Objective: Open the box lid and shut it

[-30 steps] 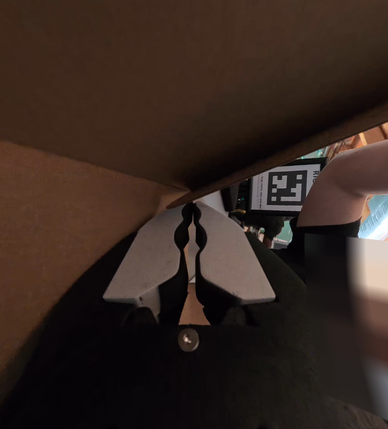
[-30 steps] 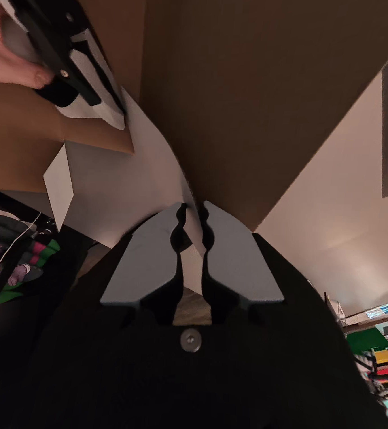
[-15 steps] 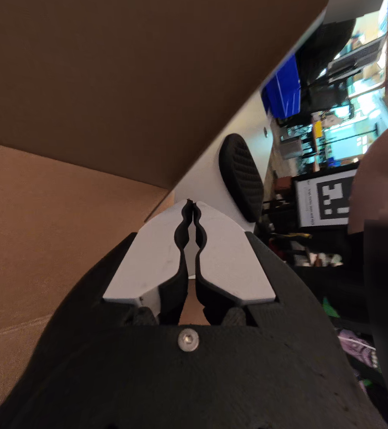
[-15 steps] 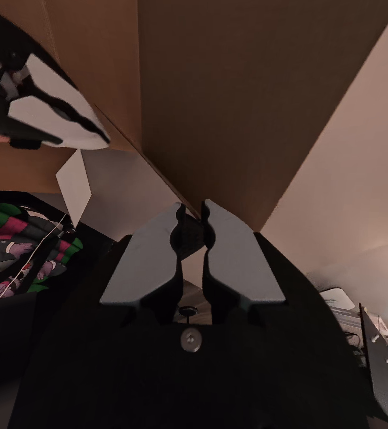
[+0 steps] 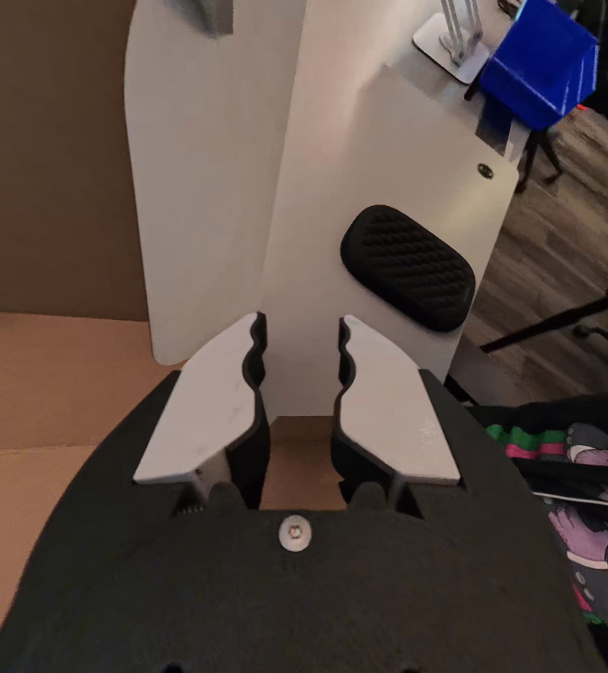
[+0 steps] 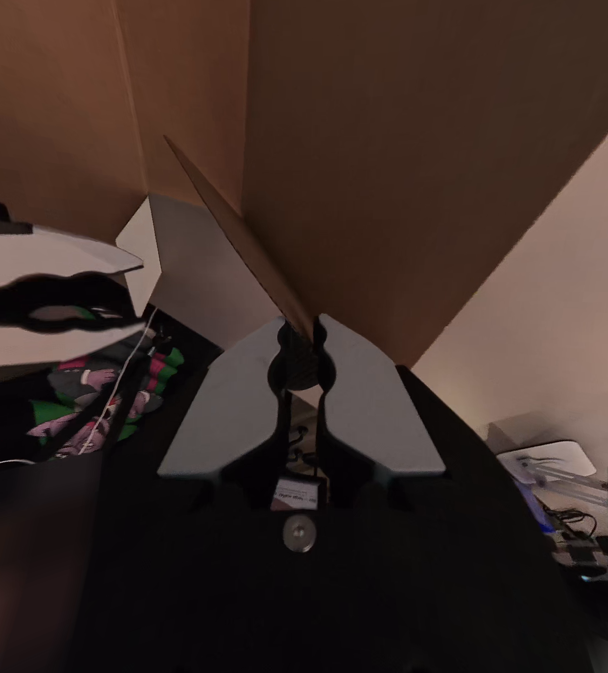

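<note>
Since half a second ago the left claw (image 5: 300, 327) has let go of the cardboard and spread wide, now empty above the brown box (image 5: 40, 393) with the white surface (image 5: 386, 145) ahead. Right of it, the right claw (image 6: 304, 327), tilted upward, pinches the thin edge of the raised box lid (image 6: 404, 164), which stands open above it. Cardboard like this looks light and fairly stiff but creasable, best held at the free edge, near a corner.

A white table (image 5: 386, 153) carries a black pad (image 5: 408, 267) and cardboard box (image 5: 51, 382).
</note>
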`<state>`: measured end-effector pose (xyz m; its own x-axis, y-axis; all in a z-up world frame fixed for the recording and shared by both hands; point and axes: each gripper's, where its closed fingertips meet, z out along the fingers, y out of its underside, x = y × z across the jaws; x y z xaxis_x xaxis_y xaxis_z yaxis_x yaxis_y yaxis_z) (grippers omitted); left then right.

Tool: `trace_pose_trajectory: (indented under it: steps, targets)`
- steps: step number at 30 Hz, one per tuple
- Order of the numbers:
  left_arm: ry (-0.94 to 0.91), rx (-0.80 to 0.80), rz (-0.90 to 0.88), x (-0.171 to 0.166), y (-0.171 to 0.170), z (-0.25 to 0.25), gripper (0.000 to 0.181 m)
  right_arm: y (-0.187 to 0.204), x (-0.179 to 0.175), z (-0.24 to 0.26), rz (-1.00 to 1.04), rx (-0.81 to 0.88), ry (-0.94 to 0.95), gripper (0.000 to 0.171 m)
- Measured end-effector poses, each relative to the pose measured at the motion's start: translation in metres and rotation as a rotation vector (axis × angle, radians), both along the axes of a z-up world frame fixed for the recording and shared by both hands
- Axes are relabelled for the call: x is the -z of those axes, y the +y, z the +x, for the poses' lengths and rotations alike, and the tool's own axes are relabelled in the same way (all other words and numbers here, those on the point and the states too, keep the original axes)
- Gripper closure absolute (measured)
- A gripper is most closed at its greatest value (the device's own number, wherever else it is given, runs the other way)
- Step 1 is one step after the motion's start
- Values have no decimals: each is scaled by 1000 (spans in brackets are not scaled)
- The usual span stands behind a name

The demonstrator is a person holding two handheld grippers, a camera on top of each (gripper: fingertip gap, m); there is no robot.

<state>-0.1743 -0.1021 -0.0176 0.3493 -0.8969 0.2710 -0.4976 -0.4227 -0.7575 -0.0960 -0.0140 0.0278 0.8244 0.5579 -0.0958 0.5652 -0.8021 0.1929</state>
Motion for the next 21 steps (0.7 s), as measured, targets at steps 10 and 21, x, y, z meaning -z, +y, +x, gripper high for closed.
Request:
trace_pose_trajectory:
  steps: [10,21]
  targets:
    - [-55,-458,328,-18,-50,7,94,-63,-14,-53,-82,-35,2,164]
    - [155,-750,746,14,-9,-10,72,-103,-14,-93,-188,-60,-65,167]
